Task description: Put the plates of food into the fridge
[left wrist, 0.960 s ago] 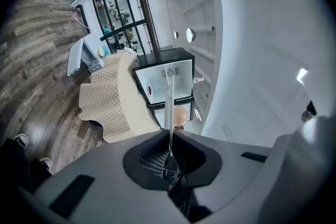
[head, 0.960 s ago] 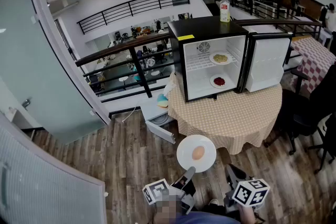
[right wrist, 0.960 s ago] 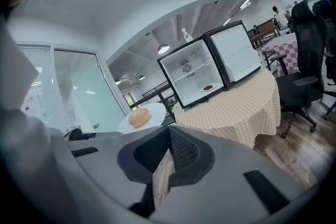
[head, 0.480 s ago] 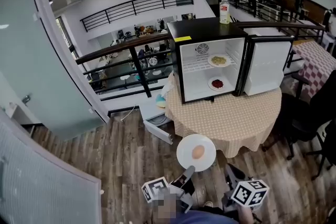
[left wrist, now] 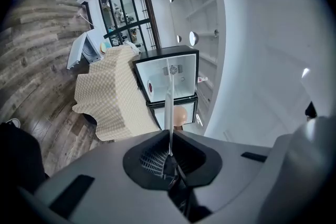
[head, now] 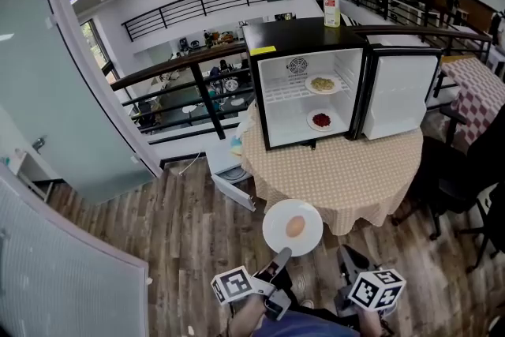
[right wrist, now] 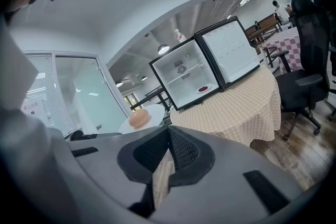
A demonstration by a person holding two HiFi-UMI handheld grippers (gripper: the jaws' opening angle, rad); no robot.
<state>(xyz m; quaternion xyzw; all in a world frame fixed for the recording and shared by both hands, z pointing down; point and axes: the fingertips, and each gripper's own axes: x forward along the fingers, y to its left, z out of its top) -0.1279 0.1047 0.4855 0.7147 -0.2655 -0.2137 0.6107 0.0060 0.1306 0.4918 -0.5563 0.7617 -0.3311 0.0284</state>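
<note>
Likely an open-plan office: mezzanine railing point(head: 173, 69) overlooking desks point(head: 162, 102), office chair point(head: 454, 170), glass partition point(head: 47, 75)

From the head, the camera looks steeply down at the fridge point(head: 293, 102) on its table point(head: 339, 170), some way ahead. Both gripper views, low and well back, face that same open fridge; the left gripper view is turned sideways.

Gloss, cloth and wood
Glossy white plate point(head: 293, 227) in matt grey left tongs point(head: 282, 254); cloth-covered tabletop point(head: 339, 177) ahead; grained wood floor point(head: 181, 233) beneath.
</note>
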